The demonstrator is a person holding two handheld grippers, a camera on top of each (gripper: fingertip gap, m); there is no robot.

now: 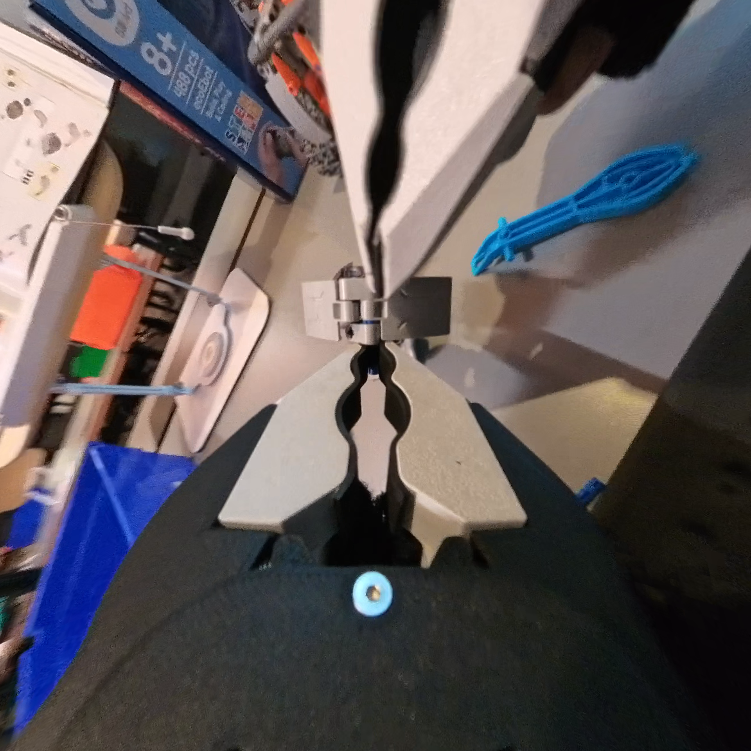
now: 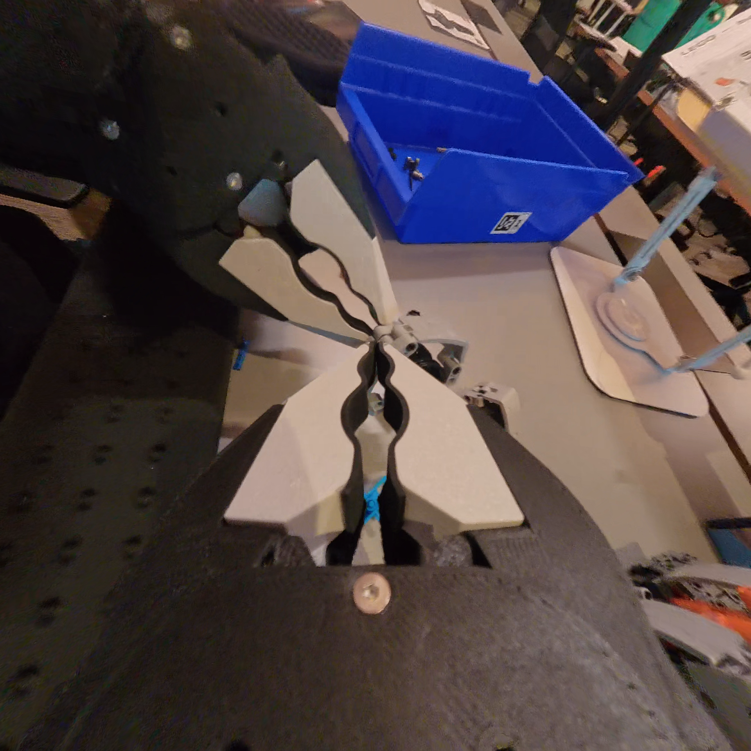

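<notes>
A small grey building-brick assembly (image 1: 357,313) with a light panel on one side and a dark panel on the other is held above the grey table (image 2: 508,325). My left gripper (image 1: 372,347) is shut on its lower edge. My right gripper (image 1: 376,284) comes in from above, tip to tip, and is shut on the same assembly. In the right wrist view the assembly (image 2: 402,337) sits between my right gripper (image 2: 376,351) and the left gripper (image 2: 376,330), which reaches in from the upper left. A blue pin shows inside the assembly.
A blue lattice paddle-shaped piece (image 1: 589,203) lies on the table. A blue bin (image 2: 467,162) with a few small parts stands behind. A white rounded base with a thin stand (image 2: 630,325) is at the right. A blue toy box (image 1: 183,89) and a small blue pin (image 2: 242,355) are nearby.
</notes>
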